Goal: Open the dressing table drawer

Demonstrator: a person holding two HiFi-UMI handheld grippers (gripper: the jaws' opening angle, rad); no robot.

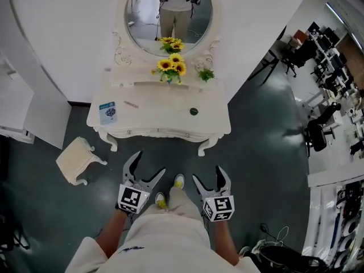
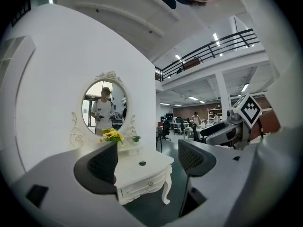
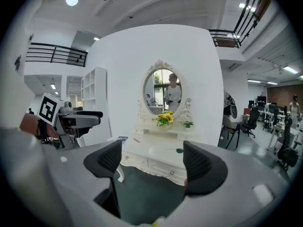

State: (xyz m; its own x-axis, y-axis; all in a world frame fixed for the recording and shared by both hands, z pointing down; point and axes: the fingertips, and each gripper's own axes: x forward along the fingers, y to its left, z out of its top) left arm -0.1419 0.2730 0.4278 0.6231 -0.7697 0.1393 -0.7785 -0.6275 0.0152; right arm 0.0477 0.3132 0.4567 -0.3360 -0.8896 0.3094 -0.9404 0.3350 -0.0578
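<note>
The dressing table (image 1: 159, 115) stands against the far wall, well apart from the person. Its drawer front (image 1: 159, 132) runs shut along the near edge, under the counter. It is a light, slender-legged piece, so a hard or slanted pull could drag the whole table toward the near side rather than slide the drawer. That jolt would rock the mirror (image 1: 169, 10) and the sunflowers (image 1: 172, 67) on the far shelf.

A small stool (image 1: 77, 159) sits on the floor at the near left. Stepping in without heeding it risks a stumble.

The left gripper (image 1: 149, 162) and the right gripper (image 1: 207, 173) are held low by the body, each with its fingers spread wide and nothing between them.

The knobs are the smallest targets, one at the left (image 1: 129, 132) and one at the right (image 1: 187, 135). The front looks split into two drawers. Wide fingers closing off-centre on so small a knob would likely slip off or scrape the white paint.

A booklet (image 1: 107, 112) and a dark round thing (image 1: 194, 111) lie loose on the counter and could shift with any jerk.
</note>
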